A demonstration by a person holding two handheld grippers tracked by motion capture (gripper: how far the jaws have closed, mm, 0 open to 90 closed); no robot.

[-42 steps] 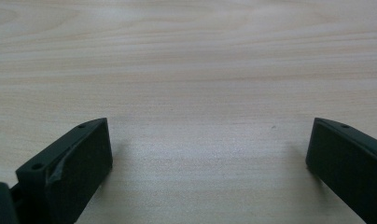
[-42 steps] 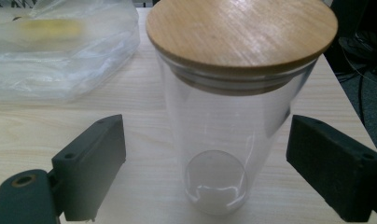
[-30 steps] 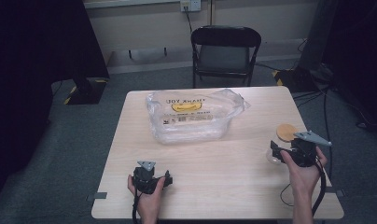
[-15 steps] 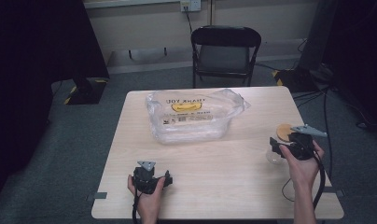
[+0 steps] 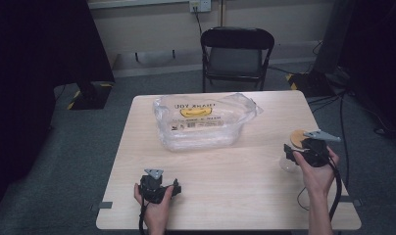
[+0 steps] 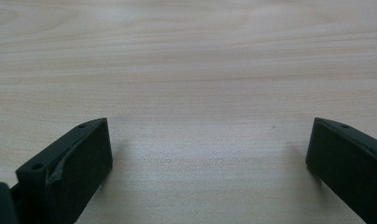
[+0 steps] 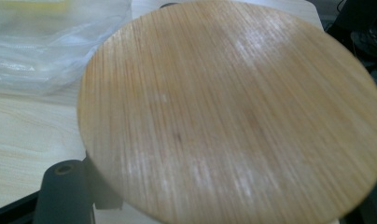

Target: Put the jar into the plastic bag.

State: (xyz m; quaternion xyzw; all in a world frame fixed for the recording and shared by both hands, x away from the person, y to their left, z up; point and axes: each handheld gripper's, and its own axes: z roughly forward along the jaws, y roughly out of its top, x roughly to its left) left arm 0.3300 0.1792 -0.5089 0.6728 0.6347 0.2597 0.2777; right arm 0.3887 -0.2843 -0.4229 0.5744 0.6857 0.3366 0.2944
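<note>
At the near edge of the table, well in front of the plastic bag, the left hand rests on the wood holding the left gripper. In the left gripper view its two black jaws stand wide apart over bare wood grain, with nothing between them. The left gripper sits in front of the bag's left end.

Further along, out to the right of the bag and nearer the table's right edge, the right hand holds the right gripper raised a little above the tabletop, its grey plate on top. Just beside it is a round wooden lid, and under the gripper's front a small clear, glassy thing shows against the table; it is too small to tell more. In the right gripper view the wooden lid is very close to the camera and covers the jaws almost wholly, with just one dark jaw base at the lower left, so I cannot tell whether they are apart or together.

The clear plastic bag lies crumpled near the middle of the table's far half, with a yellow label showing through it.

Behind the bag, beyond the far edge of the table, a black folding chair stands on the grey carpet facing the table.
</note>
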